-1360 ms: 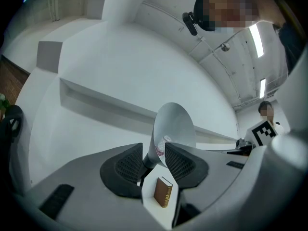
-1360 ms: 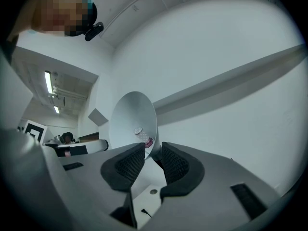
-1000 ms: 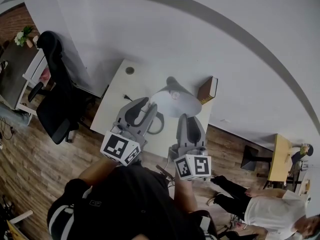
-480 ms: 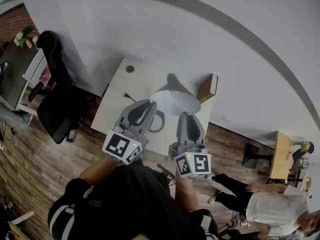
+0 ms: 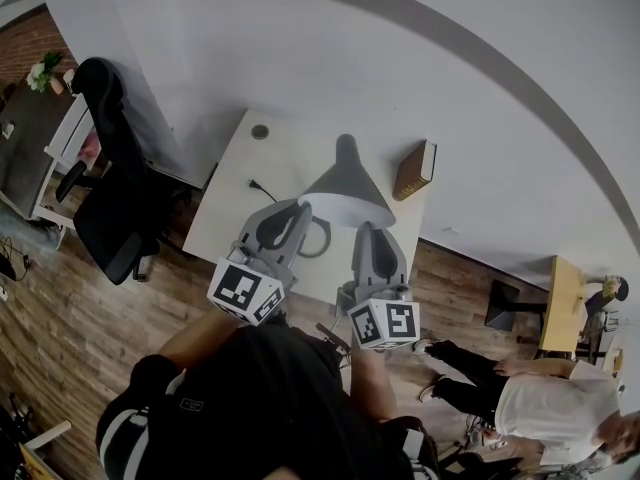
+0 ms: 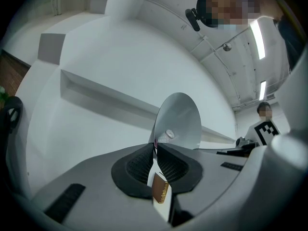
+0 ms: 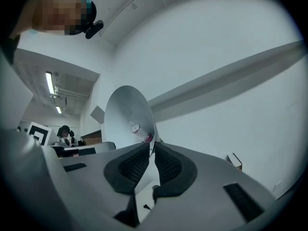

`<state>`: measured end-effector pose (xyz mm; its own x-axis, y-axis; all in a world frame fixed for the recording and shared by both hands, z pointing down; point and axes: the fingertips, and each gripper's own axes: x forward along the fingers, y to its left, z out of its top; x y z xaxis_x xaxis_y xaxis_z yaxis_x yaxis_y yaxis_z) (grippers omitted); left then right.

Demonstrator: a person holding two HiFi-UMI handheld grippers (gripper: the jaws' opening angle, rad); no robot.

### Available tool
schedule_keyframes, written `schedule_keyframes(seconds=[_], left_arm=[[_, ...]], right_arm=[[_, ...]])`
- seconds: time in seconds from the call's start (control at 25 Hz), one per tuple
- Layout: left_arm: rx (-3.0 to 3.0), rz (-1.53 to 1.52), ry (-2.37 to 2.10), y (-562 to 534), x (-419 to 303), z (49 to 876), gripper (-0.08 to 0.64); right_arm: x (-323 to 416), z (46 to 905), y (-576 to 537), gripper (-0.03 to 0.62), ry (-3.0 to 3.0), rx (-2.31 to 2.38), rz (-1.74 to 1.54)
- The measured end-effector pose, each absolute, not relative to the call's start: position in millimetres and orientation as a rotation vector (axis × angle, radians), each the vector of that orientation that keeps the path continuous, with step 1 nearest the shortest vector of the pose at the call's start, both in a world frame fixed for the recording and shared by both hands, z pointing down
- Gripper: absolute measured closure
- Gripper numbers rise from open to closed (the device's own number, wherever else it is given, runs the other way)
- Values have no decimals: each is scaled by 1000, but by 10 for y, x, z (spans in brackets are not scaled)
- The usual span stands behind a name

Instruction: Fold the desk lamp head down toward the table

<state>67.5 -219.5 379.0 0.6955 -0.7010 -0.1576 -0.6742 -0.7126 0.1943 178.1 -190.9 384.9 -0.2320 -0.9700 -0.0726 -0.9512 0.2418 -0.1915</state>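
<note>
The desk lamp head (image 5: 345,190), a grey cone, sits over the white surface (image 5: 240,173) near its front edge, with its mouth tilted toward the person (the bulb (image 7: 139,131) shows inside it). The left gripper (image 6: 156,152) is clenched on the left side of its thin rim; its jaws have just been closing with the rim between the pads. The right gripper (image 7: 152,153) pinches the right side of the rim, and its jaws have also just been closing on it. A brown book (image 5: 415,171) stands at the surface's far right edge, apart from the lamp. A black office chair (image 5: 115,203) stands left of the surface.
</note>
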Motion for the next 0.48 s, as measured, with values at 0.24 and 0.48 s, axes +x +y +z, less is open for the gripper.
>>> schedule_keyframes(seconds=[0.24, 0.48], left_arm=[[2784, -326, -1131, -2181, 672, 3873, 514], [2779, -318, -1132, -2148, 663, 3954, 517]], right_arm=[[1777, 3933, -1895, 549, 2335, -1832, -171], [1774, 4007, -1862, 552, 2337, -1849, -184]])
